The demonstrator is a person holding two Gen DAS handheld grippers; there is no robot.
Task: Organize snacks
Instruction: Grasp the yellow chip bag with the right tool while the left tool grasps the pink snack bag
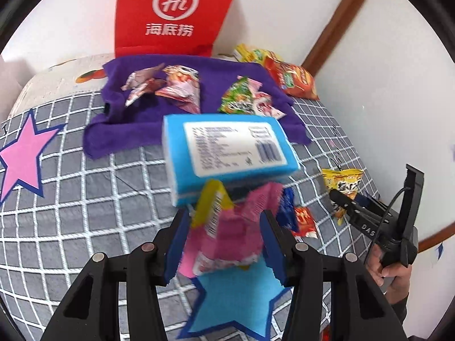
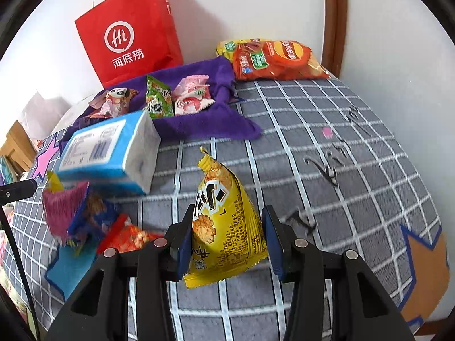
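My left gripper (image 1: 224,238) is shut on a pink snack packet (image 1: 227,233), held above the bed; the packet also shows in the right wrist view (image 2: 61,213). My right gripper (image 2: 227,244) is shut on a yellow snack packet (image 2: 224,218), which also shows in the left wrist view (image 1: 344,184). A purple cloth (image 1: 199,108) at the back holds several small snack packets (image 1: 176,85); it also shows in the right wrist view (image 2: 199,119). A blue tissue pack (image 1: 227,153) lies before the cloth. A blue packet (image 1: 285,207) and a red packet (image 1: 305,221) lie beside my left gripper.
A red paper bag (image 2: 130,31) stands against the wall behind the cloth. Large orange and yellow chip bags (image 2: 278,59) lie at the back right. The bed has a grey checked cover (image 2: 312,142) with star patches. Walls close off the back and right.
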